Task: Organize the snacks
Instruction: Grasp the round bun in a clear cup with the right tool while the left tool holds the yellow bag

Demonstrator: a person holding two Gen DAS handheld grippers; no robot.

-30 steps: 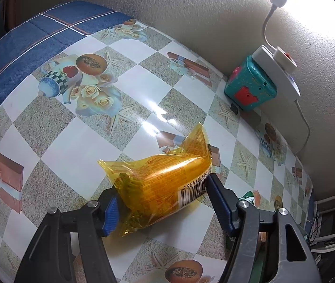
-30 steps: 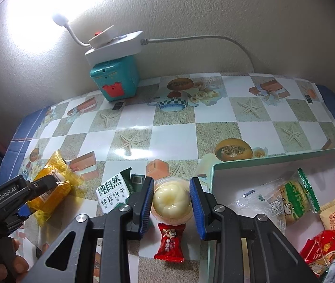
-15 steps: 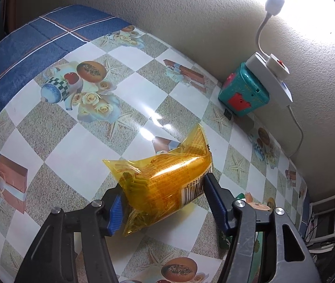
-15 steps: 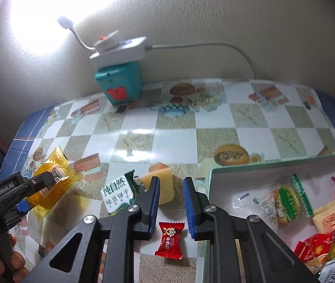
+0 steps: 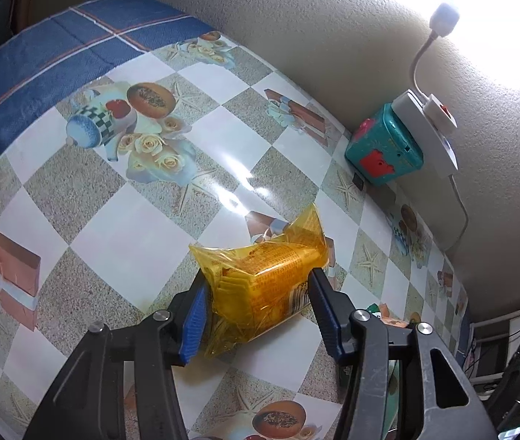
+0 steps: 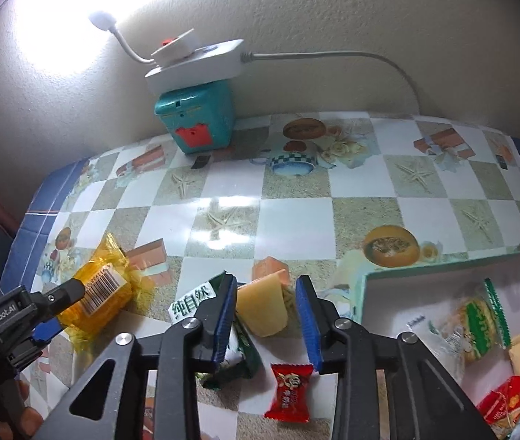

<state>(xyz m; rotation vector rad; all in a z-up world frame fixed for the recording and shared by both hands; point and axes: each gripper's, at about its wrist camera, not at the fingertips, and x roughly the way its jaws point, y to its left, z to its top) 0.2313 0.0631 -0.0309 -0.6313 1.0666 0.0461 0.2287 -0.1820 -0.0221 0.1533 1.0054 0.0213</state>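
Snacks lie scattered at 6 o'clock on the surface (image 6: 296, 216). The left hand-held gripper (image 5: 256, 302) has just been closing and now pinches the yellow packet (image 5: 263, 278). The right hand-held gripper (image 6: 265, 324) has just parted, its jaws loose around the pale cup (image 6: 265, 308), which has tipped over, so that grasp likely needs retrying before the box (image 6: 388, 304).

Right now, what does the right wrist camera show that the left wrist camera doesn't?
Only the right wrist view shows the snack box, the red candy, the green-and-white packet and the pale yellow snack between the right hand-held gripper, whose jaws have just been opening. Only the left wrist view shows the tablecloth's wide blue border. Both show the yellow packet clamped in the left hand-held gripper and the teal box.
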